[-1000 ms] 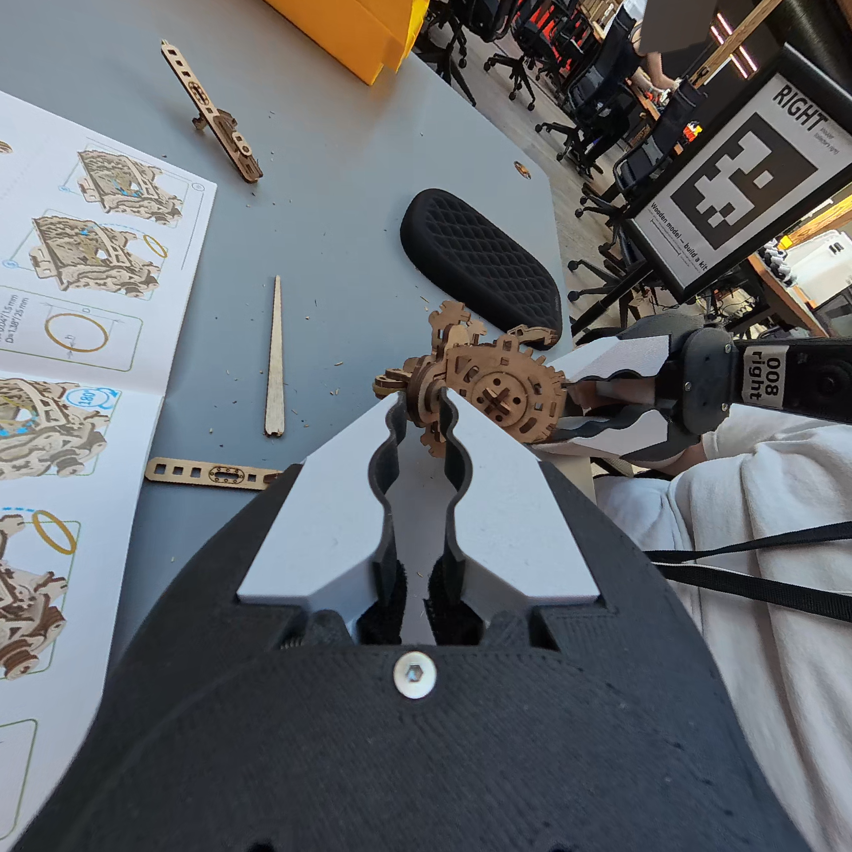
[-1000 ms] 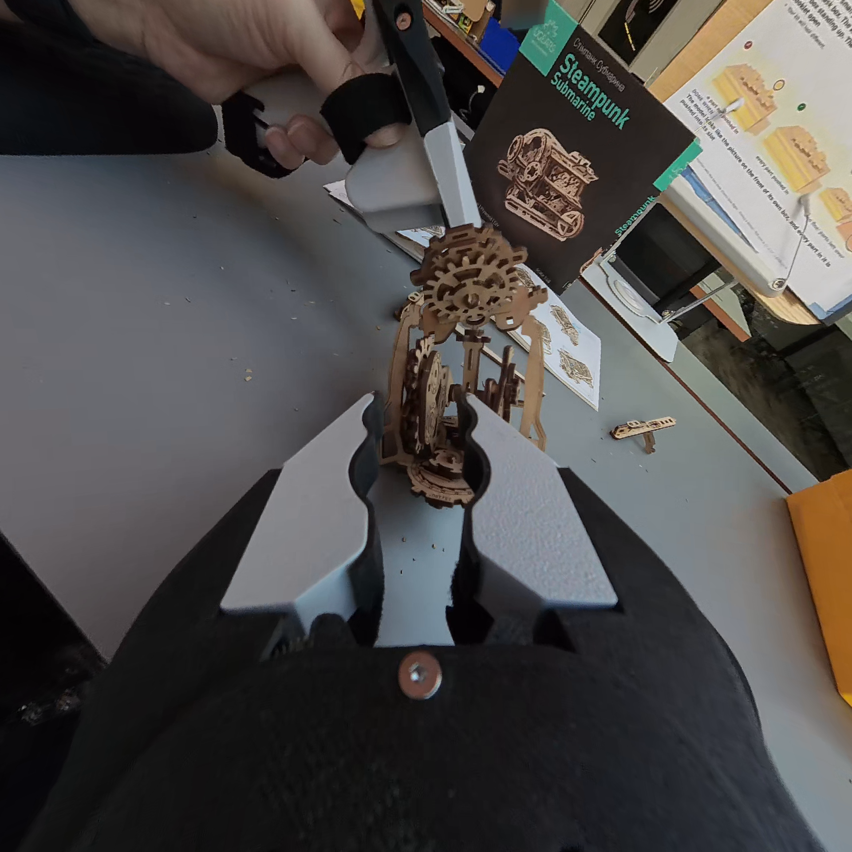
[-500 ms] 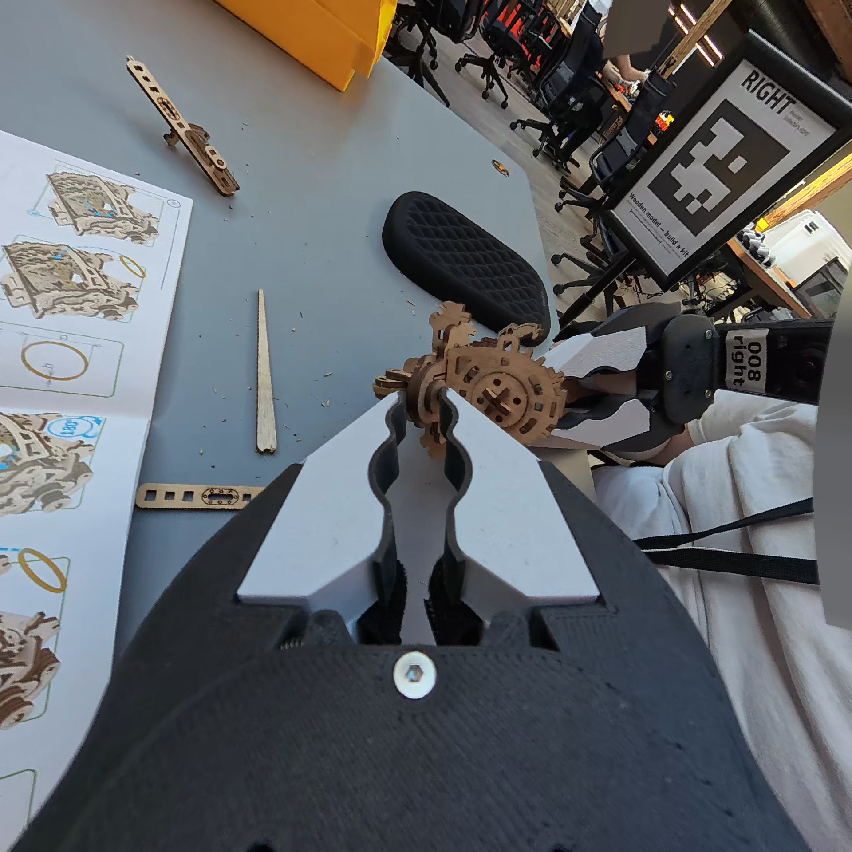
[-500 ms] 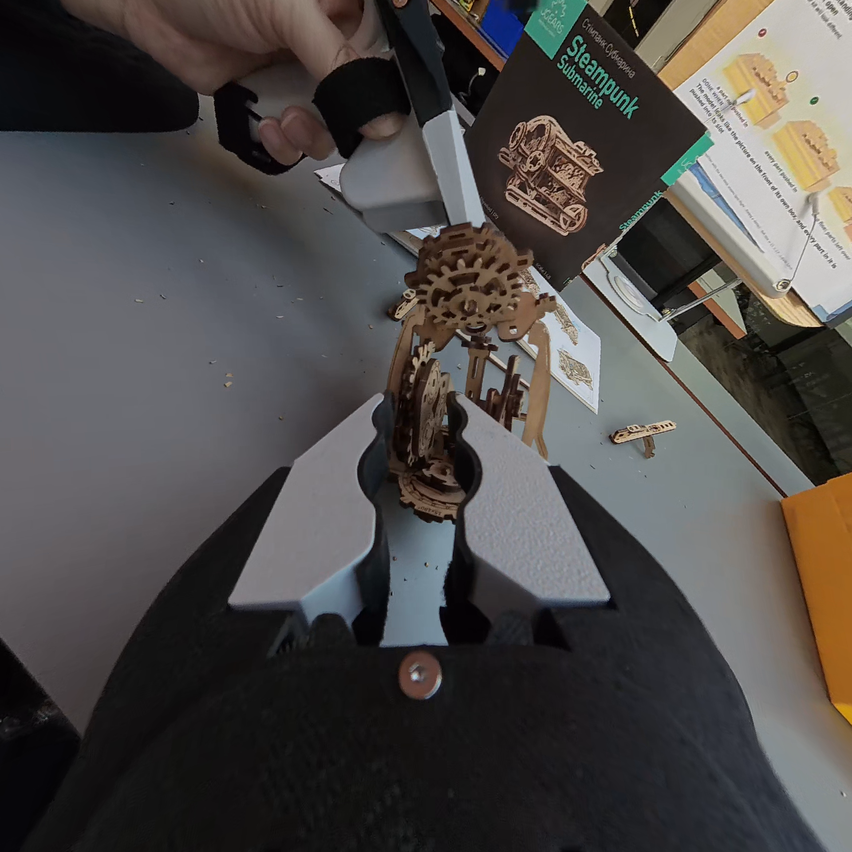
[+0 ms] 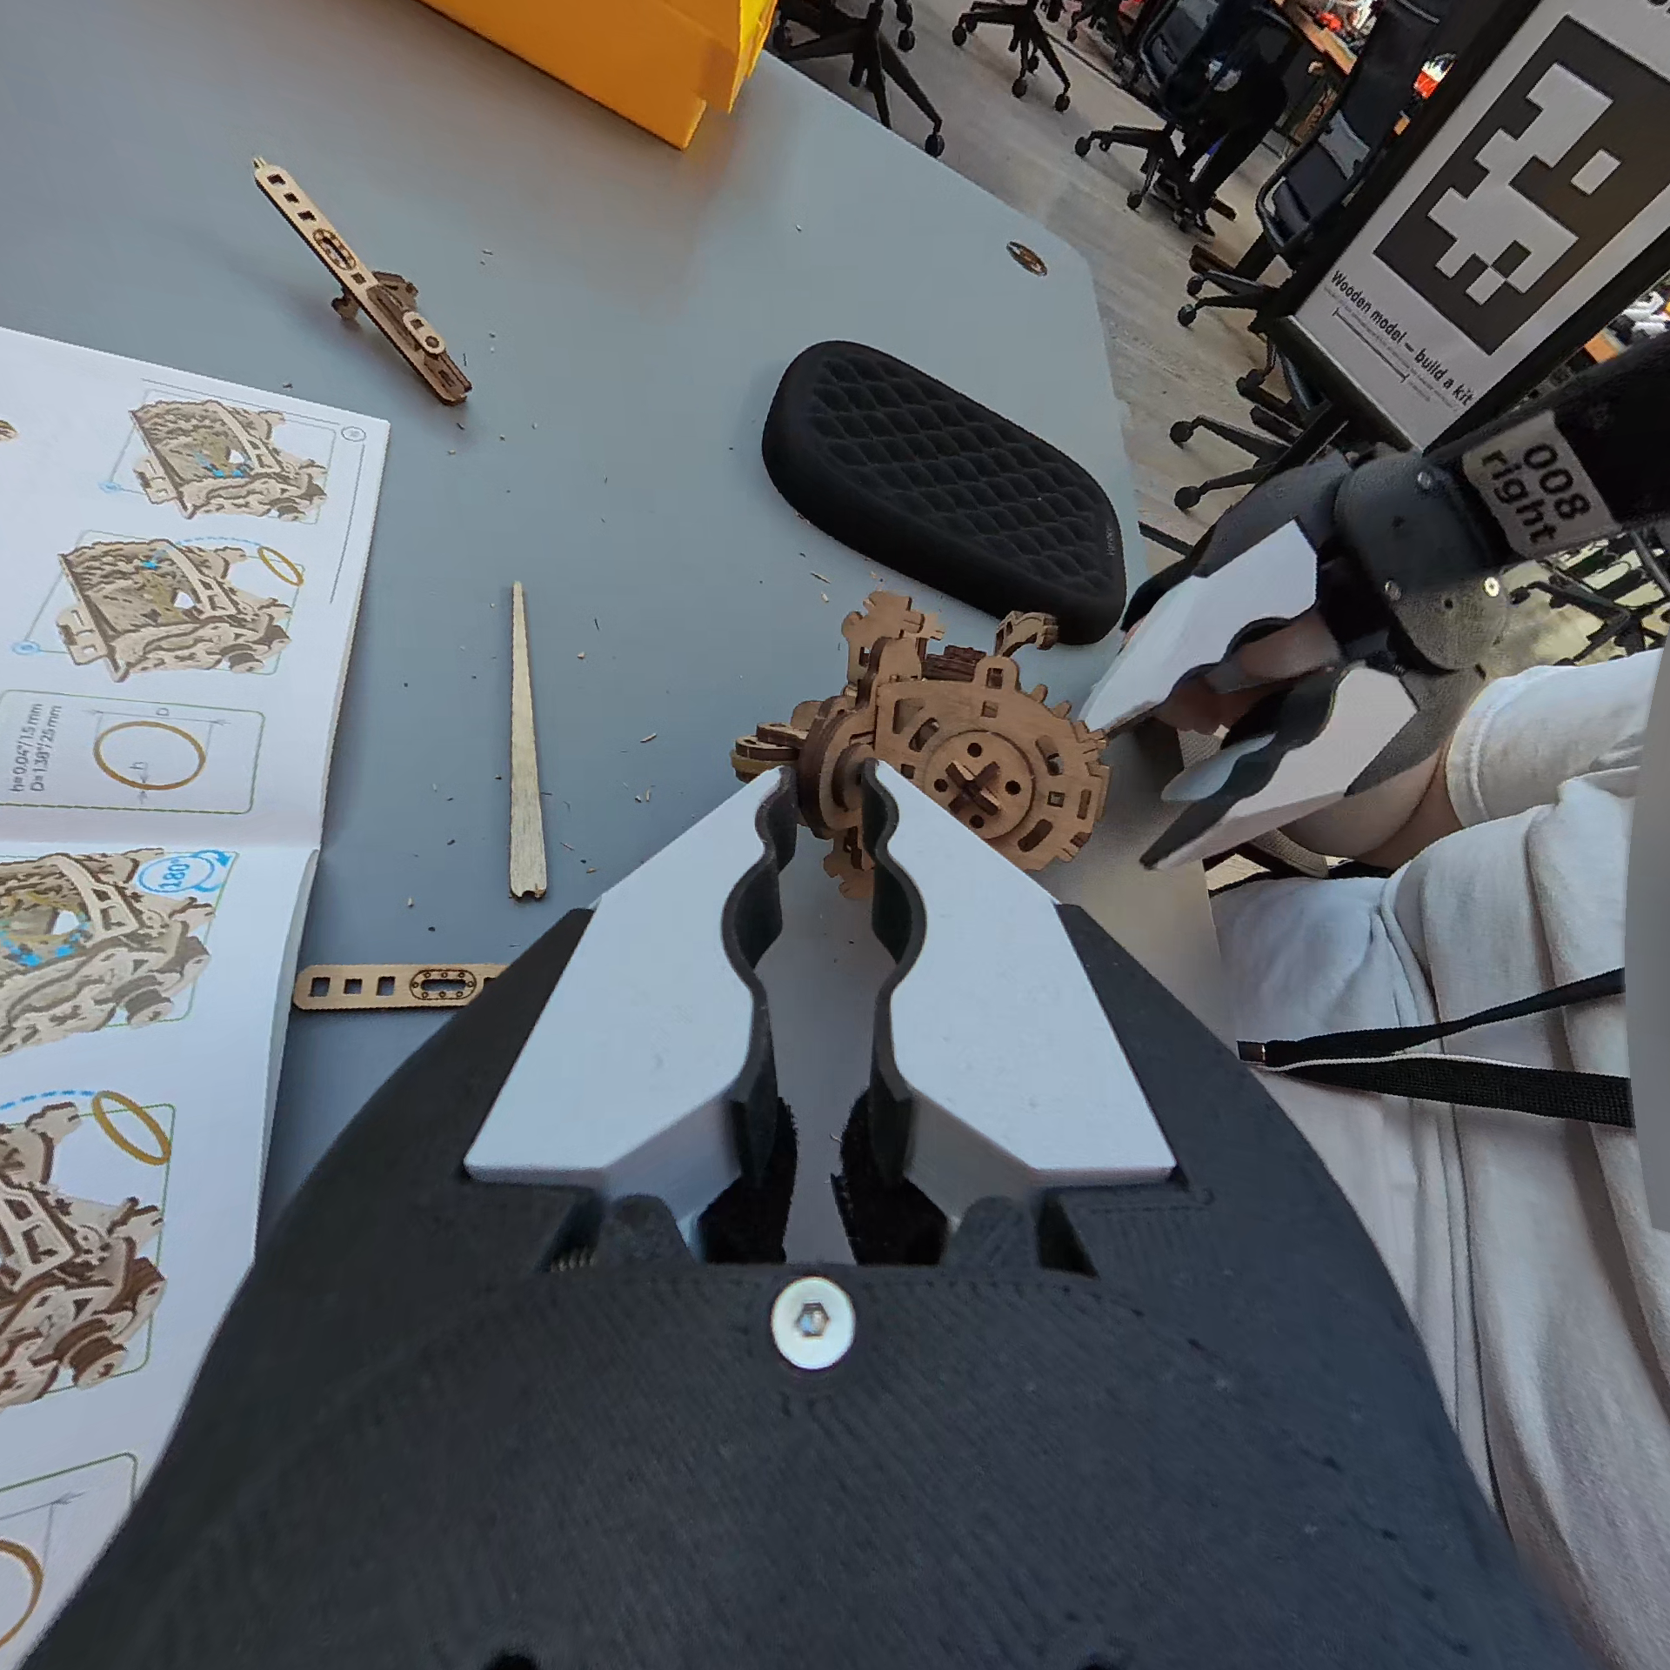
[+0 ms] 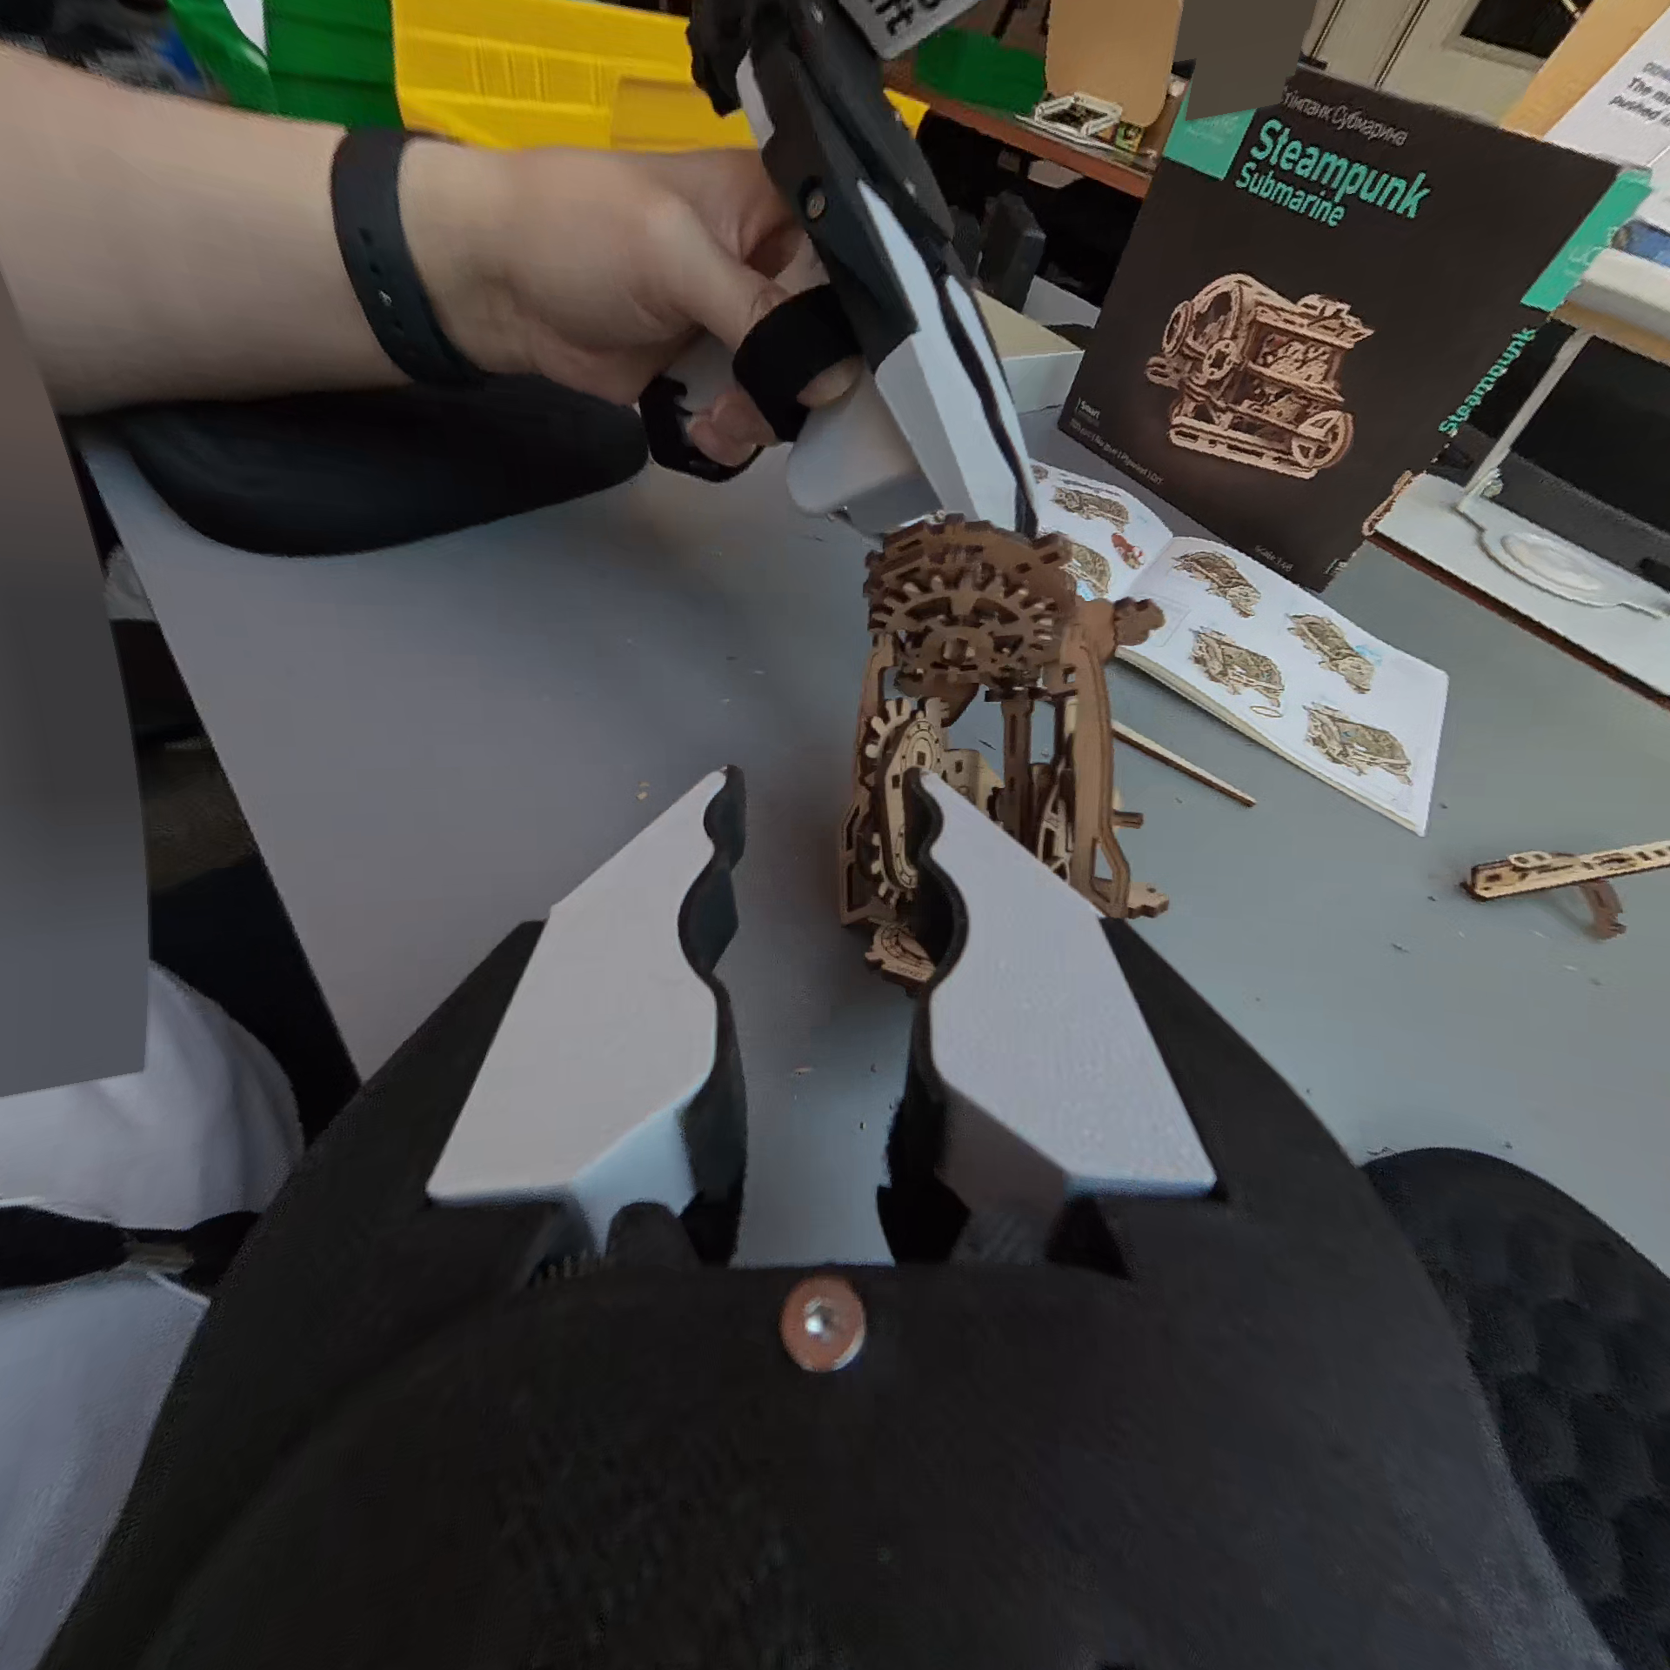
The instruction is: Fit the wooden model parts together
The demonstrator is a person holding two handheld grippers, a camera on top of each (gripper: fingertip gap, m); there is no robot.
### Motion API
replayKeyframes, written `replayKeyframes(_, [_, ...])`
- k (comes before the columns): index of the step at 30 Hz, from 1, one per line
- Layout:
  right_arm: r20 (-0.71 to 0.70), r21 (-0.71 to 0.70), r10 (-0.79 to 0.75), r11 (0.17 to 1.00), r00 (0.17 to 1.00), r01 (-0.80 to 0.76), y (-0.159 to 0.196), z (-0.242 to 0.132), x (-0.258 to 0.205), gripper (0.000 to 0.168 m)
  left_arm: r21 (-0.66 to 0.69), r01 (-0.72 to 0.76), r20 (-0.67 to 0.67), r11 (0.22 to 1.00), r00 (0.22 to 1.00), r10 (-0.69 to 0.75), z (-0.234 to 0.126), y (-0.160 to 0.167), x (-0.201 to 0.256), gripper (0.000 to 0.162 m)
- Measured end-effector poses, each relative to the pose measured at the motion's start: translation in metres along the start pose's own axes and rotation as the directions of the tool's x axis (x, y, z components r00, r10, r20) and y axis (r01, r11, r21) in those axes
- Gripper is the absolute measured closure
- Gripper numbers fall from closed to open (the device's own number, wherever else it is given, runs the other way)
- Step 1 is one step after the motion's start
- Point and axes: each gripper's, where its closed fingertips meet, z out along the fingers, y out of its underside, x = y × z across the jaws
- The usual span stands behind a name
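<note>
Left gripper (image 5: 827, 786): you are pinching the top of the wooden model (image 5: 940, 755) between its nearly closed fingers, from above.
Right gripper (image 6: 827, 791): you are holding it with the fingers spread apart and gripping nothing; the model's lower edge is showing past the right finger's tip, and whether they are touching is hard to tell from this angle.
Wooden model: it is standing upright on the grey table (image 5: 587, 470), near the front edge, with a large gear (image 6: 962, 614) at its top and smaller gears lower down.
Your left hand (image 6: 623, 280): it is wrapping the left gripper's handle, with a black band on the wrist.
Loose parts: a slotted strip with a foot (image 5: 361, 280) is lying well apart from the model, a tapered stick (image 5: 526, 750) is lying between the model and the instruction booklet (image 5: 172, 687), and a flat slotted strip (image 5: 398, 985) is lying beside the booklet's edge.
Black pad (image 5: 940, 488): it is resting just behind the model.
Kit box (image 6: 1337, 352): it is standing upright behind the open booklet.
Yellow bin (image 5: 614, 54): it is sitting at the table's far side.
</note>
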Motion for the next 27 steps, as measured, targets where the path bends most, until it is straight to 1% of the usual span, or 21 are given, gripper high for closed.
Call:
replayKeyframes(1, [0.017, 0.039, 0.064, 0.997, 0.998, -0.065, -0.004, -0.008, 0.006, 0.135, -0.002, 0.002, 0.003, 1.0, 1.0, -0.002, 0.0, 0.0, 0.0, 0.15])
replayKeyframes(3, [0.039, 0.129, 0.15, 0.98, 0.988, -0.154, -0.014, -0.024, 0.025, 0.135, -0.006, 0.006, 0.005, 1.0, 1.0, -0.006, 0.0, 0.0, 0.0, 0.15])
replayKeyframes(4, [0.036, 0.168, 0.166, 0.971, 0.985, -0.17, -0.018, -0.031, 0.037, 0.135, -0.009, 0.006, 0.009, 1.0, 1.0, -0.006, 0.0, 0.0, 0.0, 0.15])
replayKeyframes(6, [0.012, 0.216, 0.143, 0.966, 0.99, -0.143, -0.024, -0.038, 0.056, 0.135, -0.017, 0.005, 0.015, 1.0, 1.0, -0.004, 0.0, -0.001, 0.001, 0.15])
replayKeyframes(7, [0.026, 0.218, 0.1, 0.97, 0.995, -0.103, -0.027, -0.037, 0.057, 0.135, -0.021, 0.002, 0.02, 1.0, 1.0, -0.002, 0.0, -0.001, 0.001, 0.15])
replayKeyframes(8, [0.018, 0.197, 0.053, 0.979, 0.998, -0.055, -0.027, -0.033, 0.059, 0.135, -0.023, 0.001, 0.025, 1.0, 1.0, -0.001, 0.001, -0.002, 0.001, 0.15])
replayKeyframes(10, [-0.006, 0.094, -0.031, 0.995, 1.0, 0.032, -0.02, -0.022, 0.06, 0.134, -0.026, 0.0, 0.029, 1.0, 1.0, 0.001, 0.001, -0.003, 0.002, 0.15])
replayKeyframes(12, [0.025, -0.005, -0.074, 0.997, 0.997, 0.074, -0.011, -0.01, 0.054, 0.134, -0.027, -0.005, 0.03, 1.0, 1.0, 0.005, 0.001, -0.004, 0.003, 0.15])
replayKeyframes(13, [0.012, -0.031, -0.082, 0.996, 0.997, 0.082, -0.008, -0.005, 0.055, 0.135, -0.03, -0.007, 0.033, 1.0, 0.999, 0.008, 0.002, -0.003, 0.003, 0.15])
replayKeyframes(17, [-0.02, -0.049, -0.116, 0.992, 0.993, 0.115, -0.006, 0.007, 0.053, 0.144, -0.03, -0.02, 0.046, 0.999, 0.999, 0.022, 0.001, -0.004, 0.003, 0.15])
replayKeyframes(20, [-0.07, -0.121, -0.177, 0.978, 0.982, 0.167, 0.001, 0.011, 0.058, 0.153, -0.029, -0.041, 0.058, 0.999, 0.997, 0.043, -0.001, -0.005, 0.004, 0.15])
replayKeyframes(21, [-0.072, -0.124, -0.183, 0.977, 0.981, 0.173, 0.001, 0.013, 0.058, 0.156, -0.033, -0.048, 0.062, 0.998, 0.997, 0.05, -0.001, -0.004, 0.005, 0.15])
replayKeyframes(27, [-0.076, -0.105, -0.138, 0.986, 0.988, 0.13, -0.001, 0.015, 0.06, 0.16, -0.041, -0.069, 0.085, 0.997, 0.994, 0.072, -0.001, -0.003, 0.006, 0.15])
